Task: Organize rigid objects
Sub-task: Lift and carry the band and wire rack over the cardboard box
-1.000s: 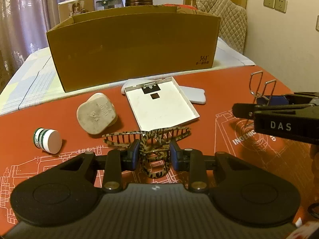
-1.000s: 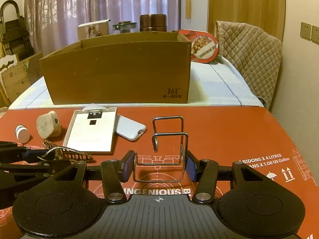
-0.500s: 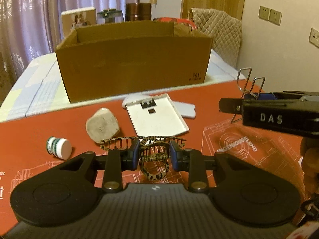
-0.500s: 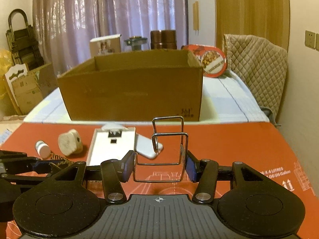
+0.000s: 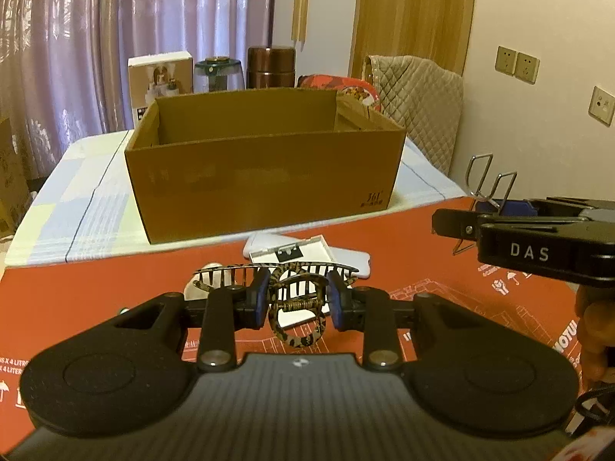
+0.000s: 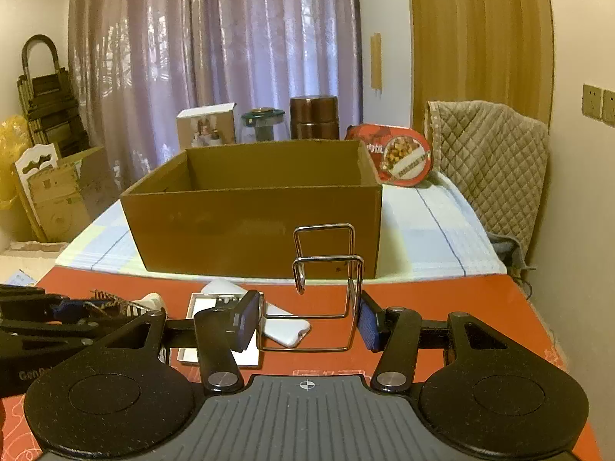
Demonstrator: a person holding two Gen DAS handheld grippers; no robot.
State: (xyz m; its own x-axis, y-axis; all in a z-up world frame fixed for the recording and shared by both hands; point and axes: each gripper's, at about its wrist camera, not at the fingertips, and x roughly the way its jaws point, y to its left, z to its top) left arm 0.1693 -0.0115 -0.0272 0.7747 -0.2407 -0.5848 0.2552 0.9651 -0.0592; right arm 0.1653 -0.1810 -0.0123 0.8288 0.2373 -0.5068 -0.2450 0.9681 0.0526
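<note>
Lilac curtains (image 6: 215,57) fill the background behind a table spread with a red printed mat (image 5: 96,299) and, farther back, a pale checked cloth (image 6: 423,230). At the centre of both views sits your open cardboard box (image 5: 265,188), standing on the cloth just past the mat's far edge; its floor cannot be seen from here.

Your left gripper (image 5: 298,301) is pinching a leopard-print hair claw (image 5: 296,307), its blue pads pressed against the claw's hinge loop while the toothed arms spread out to either side above the mat. In the right wrist view that gripper shows at the left edge of the frame.

Your right gripper (image 6: 309,322) is clamped on a bent wire rack (image 6: 326,280), with the rack's lower frame between the pads and its two upright loops standing in front of the box wall. In the left wrist view the same gripper, marked DAS, enters from the right edge with the wire loops poking up above it.

Lying on the mat below centre are a flat white tray (image 5: 300,251), partly resting on a white phone case (image 6: 288,332). A beige quilted chair cover (image 6: 492,161) hangs at the right, and a red tin (image 6: 399,157) leans behind the box.
</note>
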